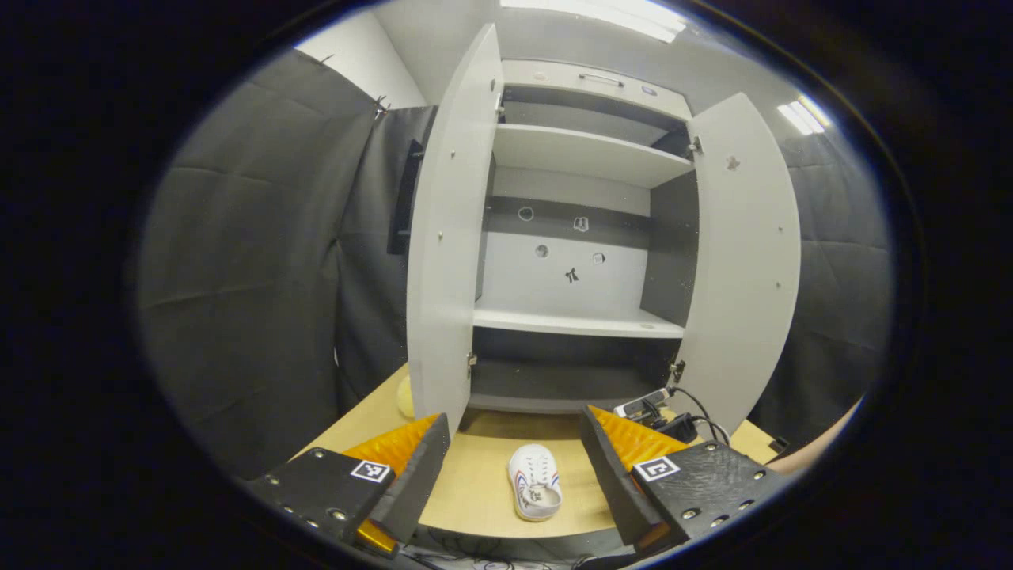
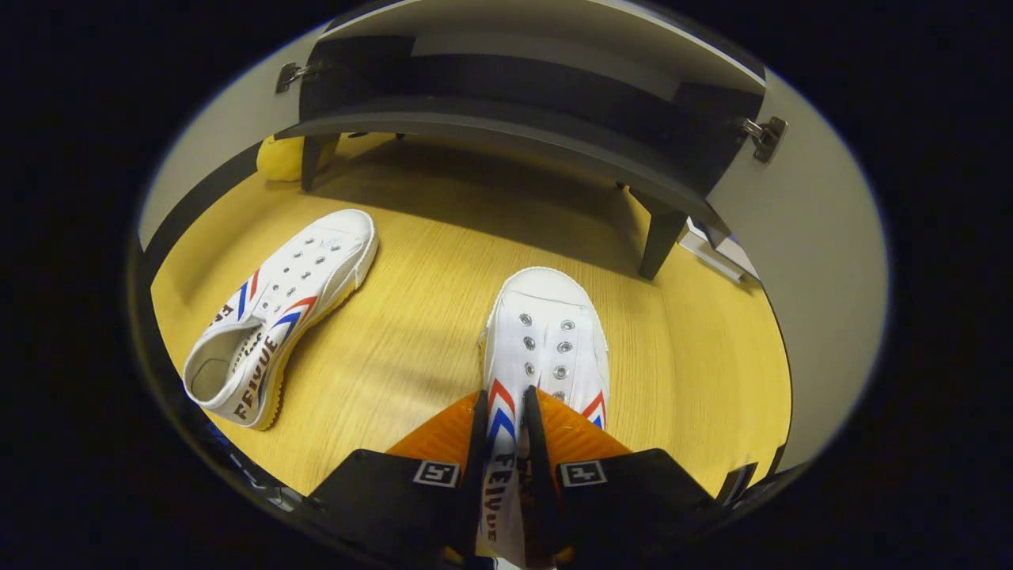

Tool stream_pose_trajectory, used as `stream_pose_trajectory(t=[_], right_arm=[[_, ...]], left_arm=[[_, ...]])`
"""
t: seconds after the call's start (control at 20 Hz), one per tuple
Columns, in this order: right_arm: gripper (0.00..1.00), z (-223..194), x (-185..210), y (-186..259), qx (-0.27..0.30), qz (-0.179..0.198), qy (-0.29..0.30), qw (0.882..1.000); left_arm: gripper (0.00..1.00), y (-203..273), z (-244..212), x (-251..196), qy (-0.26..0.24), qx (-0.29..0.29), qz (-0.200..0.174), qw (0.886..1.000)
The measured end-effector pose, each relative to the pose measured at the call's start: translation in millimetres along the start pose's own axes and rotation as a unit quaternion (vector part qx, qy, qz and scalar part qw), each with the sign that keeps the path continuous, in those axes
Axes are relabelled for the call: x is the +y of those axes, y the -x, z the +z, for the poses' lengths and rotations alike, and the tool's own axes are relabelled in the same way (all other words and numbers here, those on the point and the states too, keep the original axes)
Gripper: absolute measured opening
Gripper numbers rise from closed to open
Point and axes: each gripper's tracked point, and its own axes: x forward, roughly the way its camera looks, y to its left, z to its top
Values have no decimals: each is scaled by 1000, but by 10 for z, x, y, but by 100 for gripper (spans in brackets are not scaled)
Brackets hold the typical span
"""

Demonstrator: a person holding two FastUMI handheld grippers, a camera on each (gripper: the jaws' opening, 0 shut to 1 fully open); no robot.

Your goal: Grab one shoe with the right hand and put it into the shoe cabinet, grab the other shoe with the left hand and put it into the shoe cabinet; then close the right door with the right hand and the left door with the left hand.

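Observation:
A white shoe [image 2: 546, 332] with red and blue stripes stands on the wooden table [image 2: 411, 237], toe toward the shoe cabinet [image 2: 506, 127]. My right gripper [image 2: 506, 396] is shut on the side wall of this shoe near its opening. A second matching shoe [image 2: 277, 309] lies to its left, apart from it. In the left gripper view, my left gripper [image 1: 514, 423] is open, up above the table's near edge, with one white shoe [image 1: 535, 491] below between its fingers. The cabinet's shelves [image 1: 578, 321] are bare, and its left door [image 1: 447, 237] and right door [image 1: 748, 237] stand open.
A yellow object [image 2: 281, 158] lies by the cabinet's left leg. A small device with black cables [image 1: 657, 408] sits on the table under the right door. Someone's arm [image 1: 815, 451] shows at the right edge. Black cloth walls surround the cabinet.

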Motion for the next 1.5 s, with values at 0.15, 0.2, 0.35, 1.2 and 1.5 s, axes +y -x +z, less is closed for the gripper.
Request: stream_pose_trajectory(t=[0.15,0.2,0.35,1.2,1.5], right_arm=[[20,20,-12,47,6,11,10,1000],[12,10,-17,12,9,16,5,1000],[5,6,-8,30,21,34,-17,999],[1,384,-32,1705,-114,67,-61,989],[1,1124,-68,2228,-183,79,-87,976]], left_arm=[[94,33,21,6,-1,-2,3,1000],[94,44,15,7,-2,-2,4,1000],[94,87,10,15,-7,-2,5,1000],[95,-70,-175,-43,-10,12,-37,999],[94,-245,-152,-152,-21,20,-70,997]])
